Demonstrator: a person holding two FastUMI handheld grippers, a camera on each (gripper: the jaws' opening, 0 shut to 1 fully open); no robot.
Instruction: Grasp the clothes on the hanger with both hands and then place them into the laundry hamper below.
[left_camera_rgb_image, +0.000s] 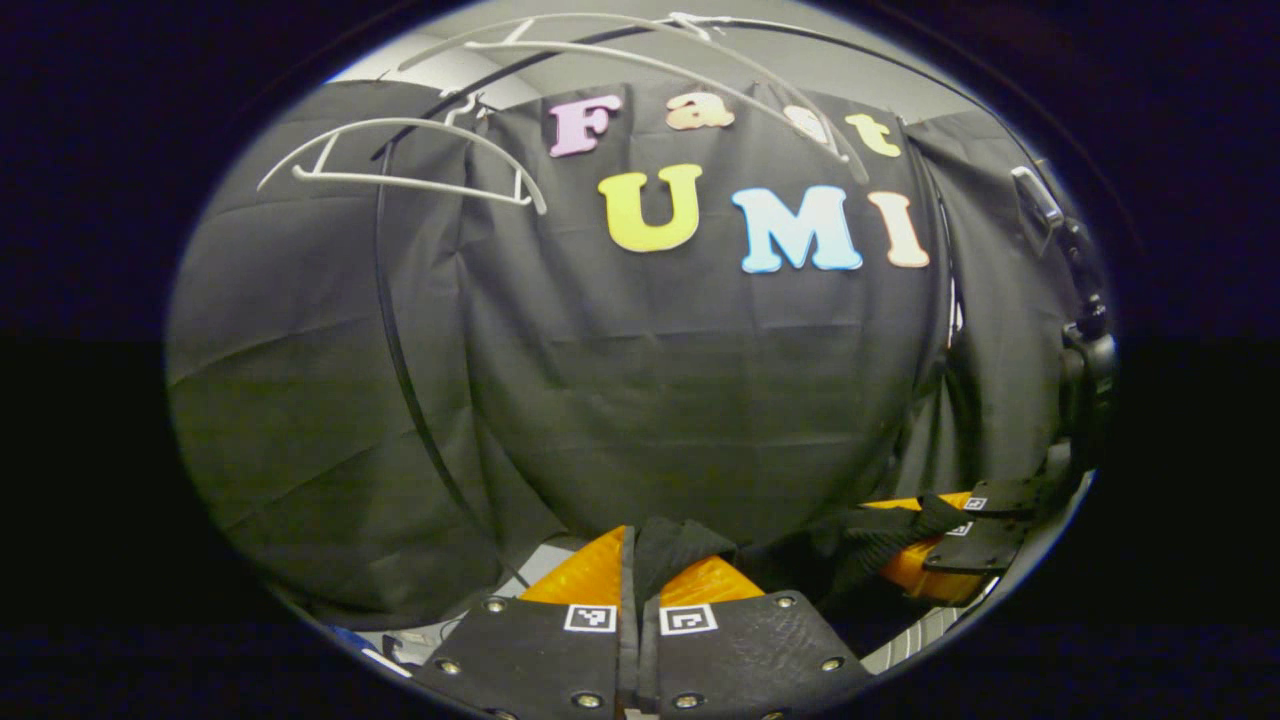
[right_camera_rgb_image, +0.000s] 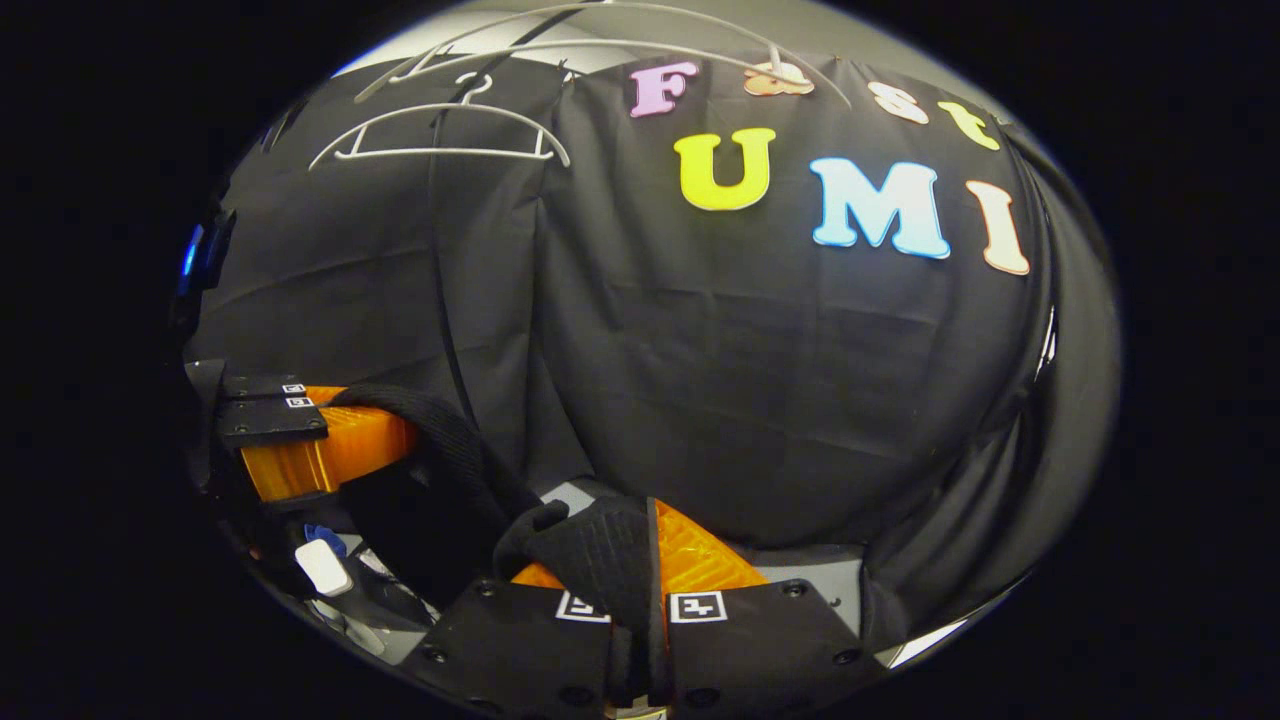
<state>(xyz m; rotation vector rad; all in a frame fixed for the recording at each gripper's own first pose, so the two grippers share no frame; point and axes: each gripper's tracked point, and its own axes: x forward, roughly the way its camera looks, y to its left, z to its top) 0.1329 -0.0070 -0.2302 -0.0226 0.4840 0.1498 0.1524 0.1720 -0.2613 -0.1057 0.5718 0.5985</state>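
A black knitted garment (left_camera_rgb_image: 860, 545) hangs slack between my two grippers, well below the bare white hangers (left_camera_rgb_image: 400, 165). My left gripper (left_camera_rgb_image: 640, 565) is shut on one end of it, with a fold of cloth sticking up between the fingers. My right gripper (right_camera_rgb_image: 650, 545) is shut on the other end (right_camera_rgb_image: 590, 550). In the right gripper view the garment (right_camera_rgb_image: 450, 440) drapes over the left gripper (right_camera_rgb_image: 330, 445) at the left. The right gripper (left_camera_rgb_image: 945, 545) appears at the lower right of the left gripper view.
Two empty white hangers (right_camera_rgb_image: 440, 130) hang on a dark rail against the black cloth wall. A thin black pole (left_camera_rgb_image: 395, 340) runs down the wall. Small white and blue objects (right_camera_rgb_image: 322, 565) lie low at the left, and a striped surface (left_camera_rgb_image: 920, 630) shows under the right gripper.
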